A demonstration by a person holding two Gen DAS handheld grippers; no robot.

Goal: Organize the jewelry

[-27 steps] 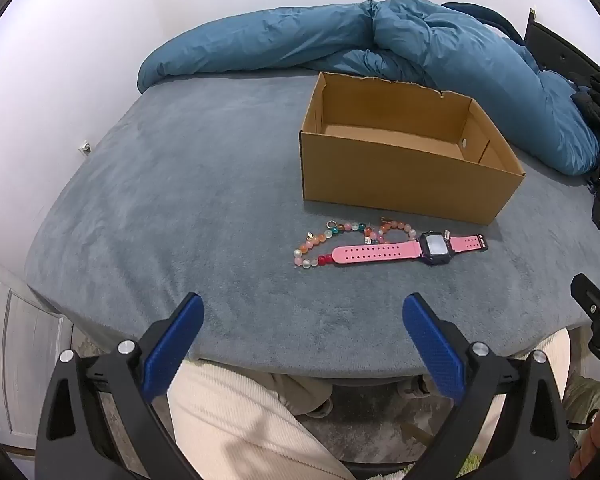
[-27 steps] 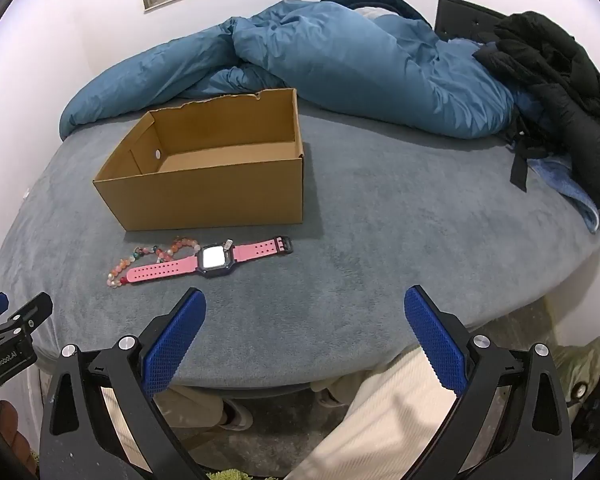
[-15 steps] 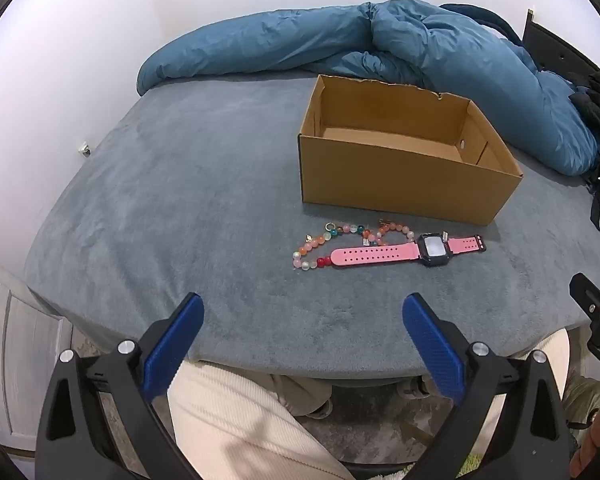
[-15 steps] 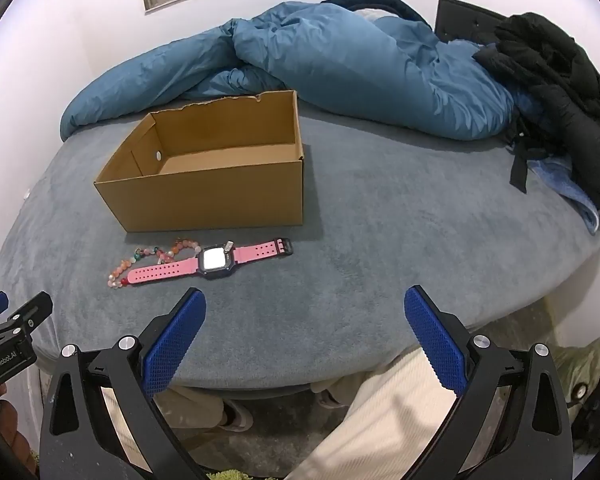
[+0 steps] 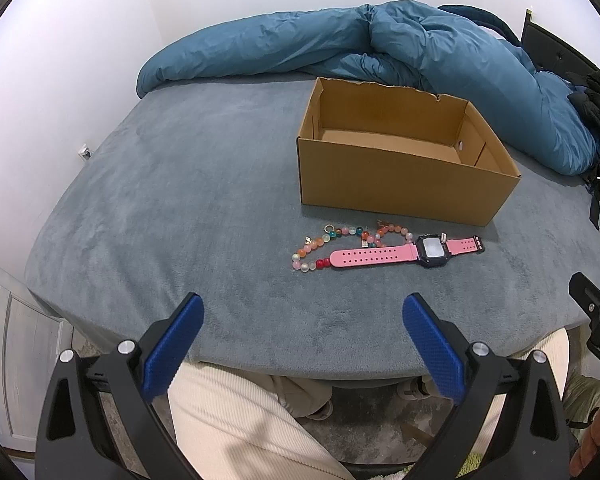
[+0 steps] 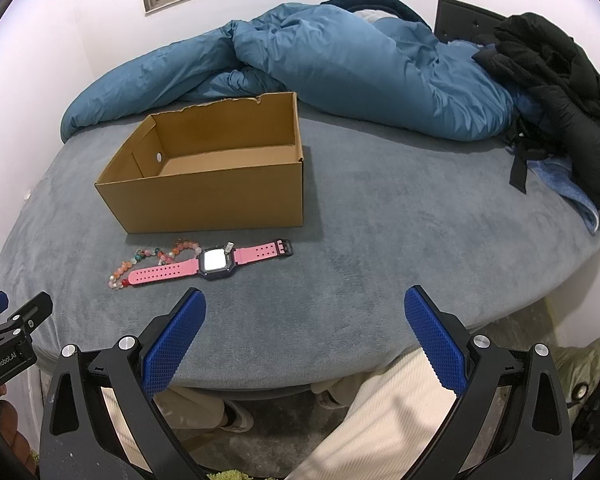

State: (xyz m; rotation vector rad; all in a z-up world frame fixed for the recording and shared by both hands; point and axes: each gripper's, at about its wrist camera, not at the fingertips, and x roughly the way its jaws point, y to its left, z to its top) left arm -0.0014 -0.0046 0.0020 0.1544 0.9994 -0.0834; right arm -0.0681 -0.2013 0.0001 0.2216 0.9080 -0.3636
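Note:
A pink watch [image 5: 404, 254] with a black face lies flat on the grey bed cover, just in front of an open, empty cardboard box [image 5: 396, 176]. A bead bracelet [image 5: 332, 242] of pink, orange and green beads lies against the watch strap, partly under it. The watch [image 6: 212, 262], the bracelet [image 6: 140, 266] and the box [image 6: 216, 196] also show in the right wrist view. My left gripper [image 5: 300, 316] is open and empty, near the bed's front edge. My right gripper [image 6: 304, 308] is open and empty, short of the watch and to its right.
A crumpled blue duvet [image 5: 380, 44] lies behind the box. A black jacket [image 6: 560, 92] lies at the right side of the bed. The grey bed cover [image 5: 188, 200] spreads left of the box. The person's legs in cream trousers [image 5: 236, 420] are below the grippers.
Both grippers have barely moved; the left wrist view has shifted slightly, so the box and jewelry sit a little lower left. Nothing was picked up.

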